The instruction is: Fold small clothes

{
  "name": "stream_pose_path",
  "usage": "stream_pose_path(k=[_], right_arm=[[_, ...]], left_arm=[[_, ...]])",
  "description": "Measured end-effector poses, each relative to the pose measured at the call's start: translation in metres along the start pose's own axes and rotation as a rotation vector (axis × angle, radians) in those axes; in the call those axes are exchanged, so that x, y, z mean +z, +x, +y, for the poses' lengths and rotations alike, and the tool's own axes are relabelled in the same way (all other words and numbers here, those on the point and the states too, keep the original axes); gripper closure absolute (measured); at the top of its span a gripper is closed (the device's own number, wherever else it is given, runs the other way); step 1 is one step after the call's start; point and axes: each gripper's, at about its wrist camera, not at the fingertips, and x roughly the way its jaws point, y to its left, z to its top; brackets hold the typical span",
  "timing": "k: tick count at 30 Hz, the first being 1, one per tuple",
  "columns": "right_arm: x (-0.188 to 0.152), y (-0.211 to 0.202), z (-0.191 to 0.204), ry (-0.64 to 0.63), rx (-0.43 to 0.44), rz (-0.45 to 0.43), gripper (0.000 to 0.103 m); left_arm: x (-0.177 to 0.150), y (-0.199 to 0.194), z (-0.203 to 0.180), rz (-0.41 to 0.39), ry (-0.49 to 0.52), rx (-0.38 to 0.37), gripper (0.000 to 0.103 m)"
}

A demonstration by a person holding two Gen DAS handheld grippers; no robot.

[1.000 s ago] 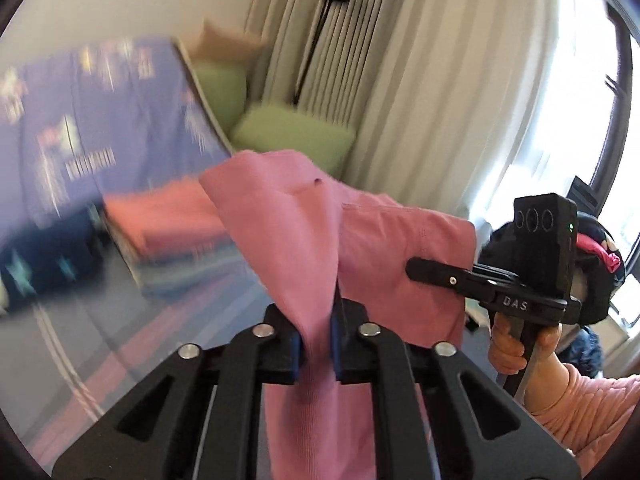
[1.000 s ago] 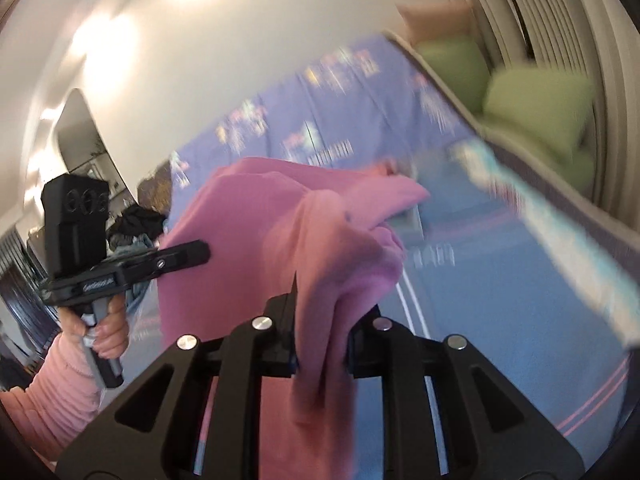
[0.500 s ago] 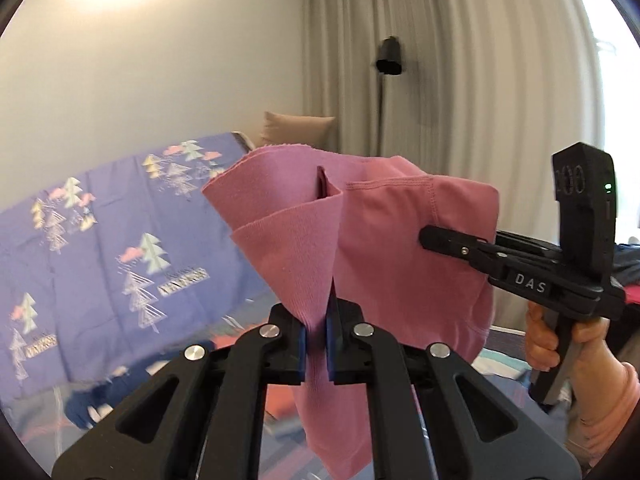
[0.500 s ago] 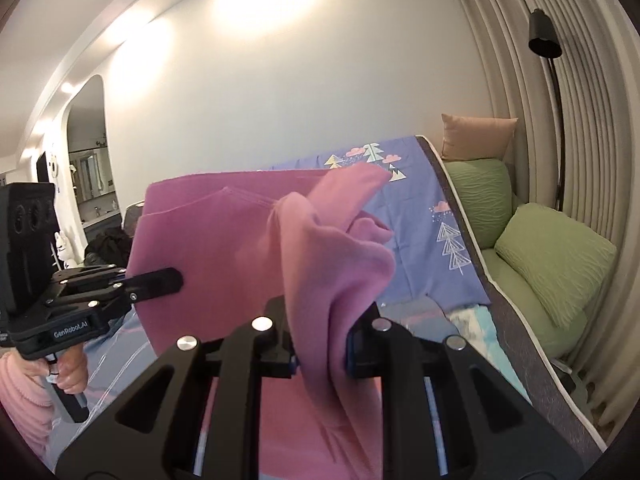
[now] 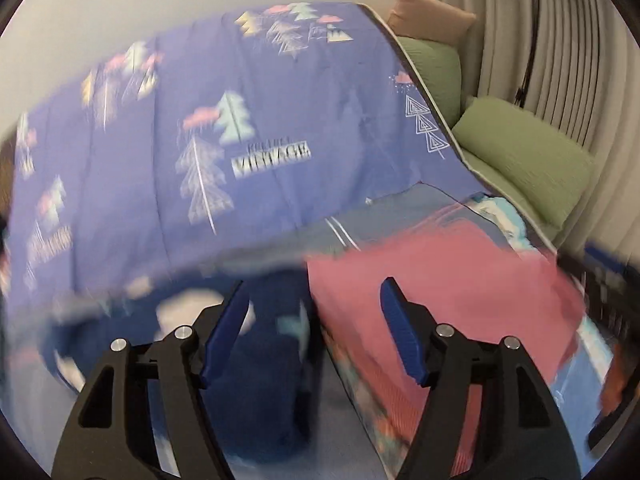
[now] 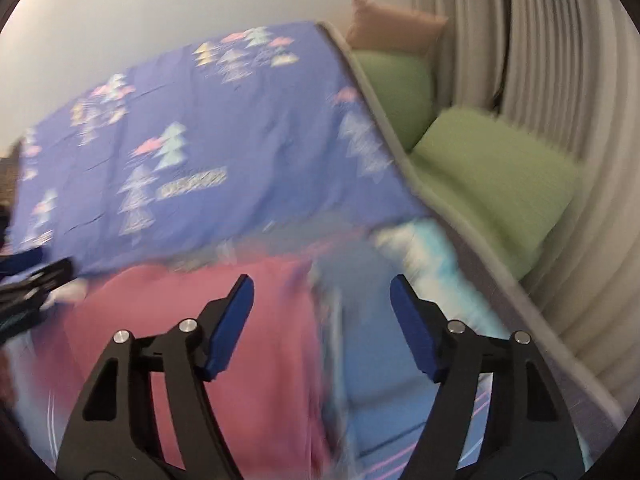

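The pink garment (image 5: 440, 280) lies flat on the bed's blue striped sheet (image 6: 400, 412), free of both tools, with a dark navy printed garment (image 5: 260, 344) just beside it in the left wrist view. Above it the left gripper (image 5: 314, 304) and the right gripper (image 6: 322, 300) are both spreading their jaws, nothing between the blue pads (image 6: 230, 328) of either. Farther back a purple quilt (image 5: 260, 120) printed with trees rises toward the wall, and three cushions, two green (image 6: 500, 184) and one tan (image 6: 392, 28), sit beside pale curtains (image 6: 560, 80); no containers show.
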Motion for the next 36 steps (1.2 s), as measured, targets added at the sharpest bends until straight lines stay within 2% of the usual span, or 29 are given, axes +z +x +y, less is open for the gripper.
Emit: stream_pose_path(k=[2, 4, 5, 7, 10, 12, 16, 20, 23, 27, 31, 36], right_arm=[[-0.035, -0.018, -0.006, -0.022, 0.026, -0.003, 0.032], [-0.070, -0.044, -0.011, -0.041, 0.053, 0.006, 0.031], [-0.083, -0.055, -0.016, -0.044, 0.063, 0.009, 0.029], [-0.111, -0.084, -0.021, -0.040, 0.088, 0.019, 0.027], [-0.138, -0.130, -0.025, -0.009, 0.108, 0.038, 0.023], [-0.147, -0.155, -0.029, 0.020, 0.099, 0.048, 0.023], [-0.159, -0.209, -0.031, 0.070, 0.078, 0.034, 0.019], [-0.169, -0.267, -0.022, 0.056, 0.020, -0.034, 0.015], [-0.177, -0.307, -0.014, 0.029, 0.008, -0.073, 0.013], [-0.181, -0.336, -0.012, 0.028, 0.000, -0.100, 0.012], [-0.187, -0.359, -0.008, 0.016, 0.003, -0.116, 0.011], [-0.195, -0.373, -0.001, -0.014, 0.012, -0.113, 0.011]], left_arm=[[-0.026, -0.019, 0.007, -0.020, -0.052, -0.043, 0.029], [-0.053, -0.042, 0.007, -0.005, -0.058, -0.086, 0.026], [-0.066, -0.057, 0.004, -0.014, -0.045, -0.101, 0.025], [-0.096, -0.092, -0.006, -0.047, 0.006, -0.103, 0.005], [-0.136, -0.131, -0.022, -0.062, 0.056, -0.100, 0.001], [-0.159, -0.161, -0.035, -0.073, 0.077, -0.099, 0.001], [-0.184, -0.206, -0.059, -0.132, 0.135, -0.086, 0.001], [-0.210, -0.254, -0.087, -0.161, 0.206, -0.064, 0.001], [-0.223, -0.284, -0.096, -0.196, 0.197, -0.065, 0.001], [-0.237, -0.318, -0.101, -0.222, 0.195, -0.063, 0.001], [-0.246, -0.335, -0.107, -0.249, 0.206, 0.038, 0.001], [-0.251, -0.350, -0.101, -0.252, 0.153, 0.074, 0.001]])
